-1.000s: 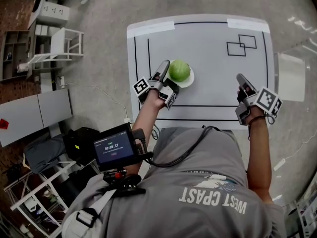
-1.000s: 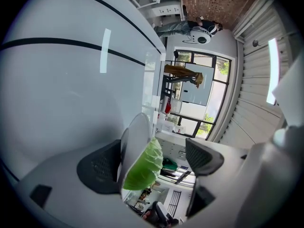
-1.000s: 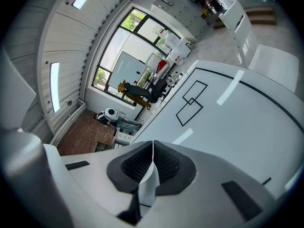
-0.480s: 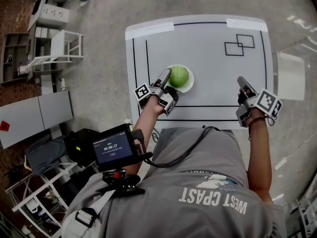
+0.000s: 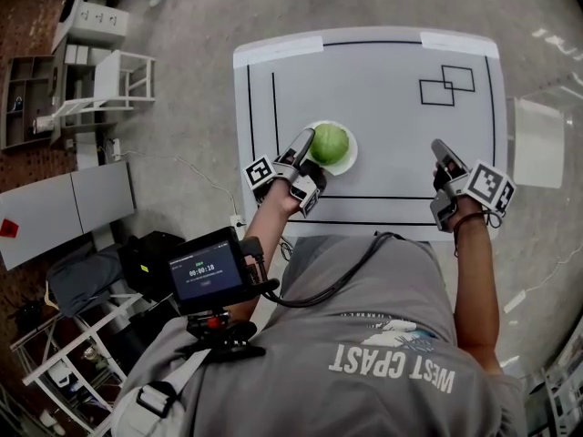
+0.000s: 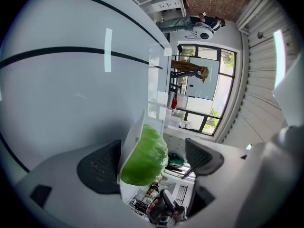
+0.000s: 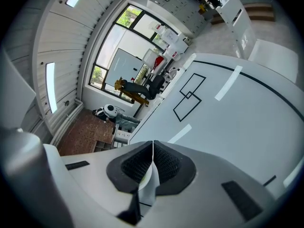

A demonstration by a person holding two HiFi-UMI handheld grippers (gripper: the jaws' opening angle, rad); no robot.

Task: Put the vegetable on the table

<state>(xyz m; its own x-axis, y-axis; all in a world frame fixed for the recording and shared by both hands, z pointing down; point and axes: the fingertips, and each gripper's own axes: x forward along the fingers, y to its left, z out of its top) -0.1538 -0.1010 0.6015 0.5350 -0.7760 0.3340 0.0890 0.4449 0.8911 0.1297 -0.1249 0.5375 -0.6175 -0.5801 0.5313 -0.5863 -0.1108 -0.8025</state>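
Observation:
A round green vegetable (image 5: 330,143) lies on a small white plate (image 5: 347,161) on the white table (image 5: 383,98), near its front left. My left gripper (image 5: 306,145) lies on its side at the plate's left edge. In the left gripper view the jaws stand open, with the plate's rim (image 6: 135,136) and the vegetable (image 6: 145,156) between them (image 6: 152,156); a gap shows beside the upper pad (image 6: 203,156). My right gripper (image 5: 438,148) hovers over the table's front right, away from the plate. Its pads (image 7: 166,164) are pressed together, empty (image 7: 152,152).
Two overlapping black square outlines (image 5: 446,85) mark the table's far right, and black lines frame its edges. Tape strips (image 5: 278,51) lie along the far edge. A white panel (image 5: 537,142) stands right of the table; shelving (image 5: 105,85) and grey cabinets (image 5: 64,212) on the left floor.
The left gripper and the plate with the vegetable shifted slightly toward the table's near edge. The right gripper barely moved.

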